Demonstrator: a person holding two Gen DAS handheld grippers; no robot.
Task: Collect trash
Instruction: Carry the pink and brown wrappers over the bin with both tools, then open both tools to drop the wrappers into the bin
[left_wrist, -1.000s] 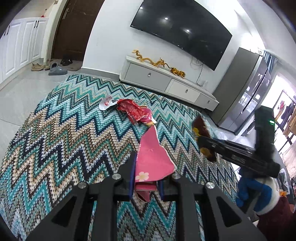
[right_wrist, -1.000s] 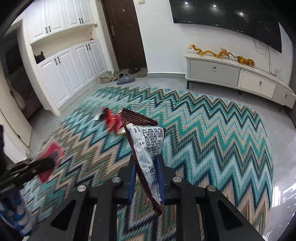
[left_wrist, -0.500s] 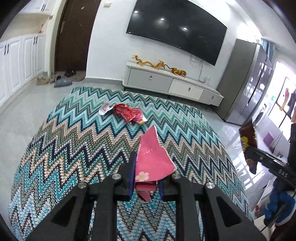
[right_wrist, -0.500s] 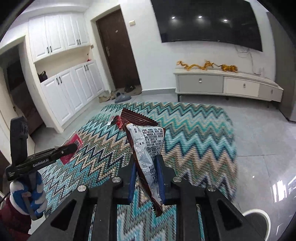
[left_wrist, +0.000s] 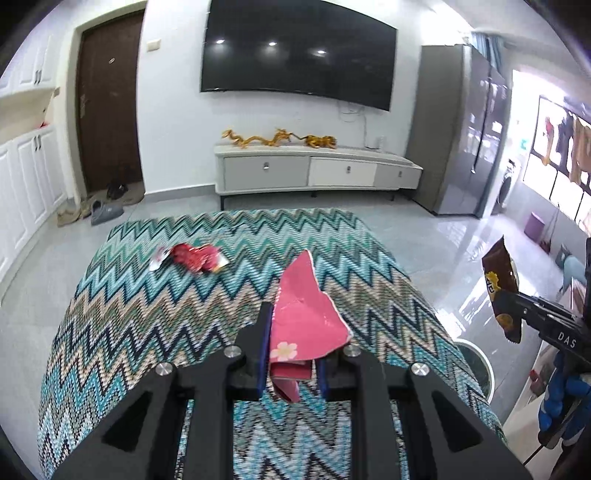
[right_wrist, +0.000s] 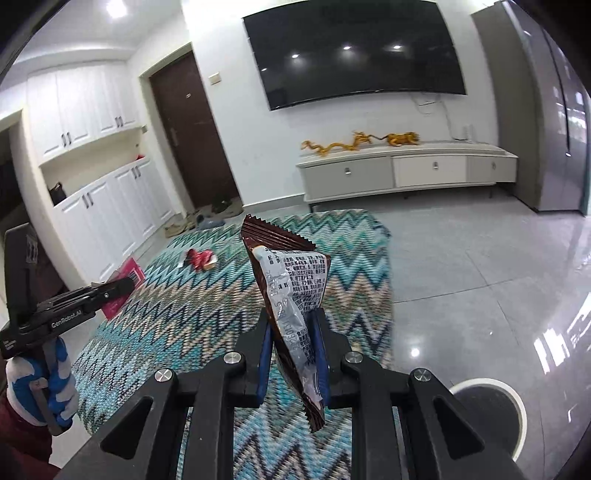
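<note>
Left wrist view: your left gripper (left_wrist: 291, 347) is clamped on a torn pink wrapper (left_wrist: 304, 314), which stands upright between the jaws with its long axis pointing up and away. Beyond it, a crumpled red wrapper (left_wrist: 194, 255) is left lying on the zigzag rug (left_wrist: 129, 314), ahead and to the left. At the right edge, your right gripper (left_wrist: 517, 306) carries a dark brown snack packet (left_wrist: 500, 284), and below it shows what looks like the white rim of a bin (left_wrist: 476, 360), mostly hidden.

Right wrist view: your right gripper (right_wrist: 291, 343) is closed on the same brown snack packet (right_wrist: 291, 291), printed silver back facing the camera, long axis near upright. The round white-rimmed bin (right_wrist: 487, 386) sits on the tiled floor just below and right of the jaws, so this hand is the nearer one to drop first; the left gripper (right_wrist: 125, 286) and its pink wrapper (right_wrist: 127, 275) hang well apart at the left.

Against the earlier frames, both hands have pulled back and risen from the rug, the bin has come into sight, and both grips are unchanged.
</note>
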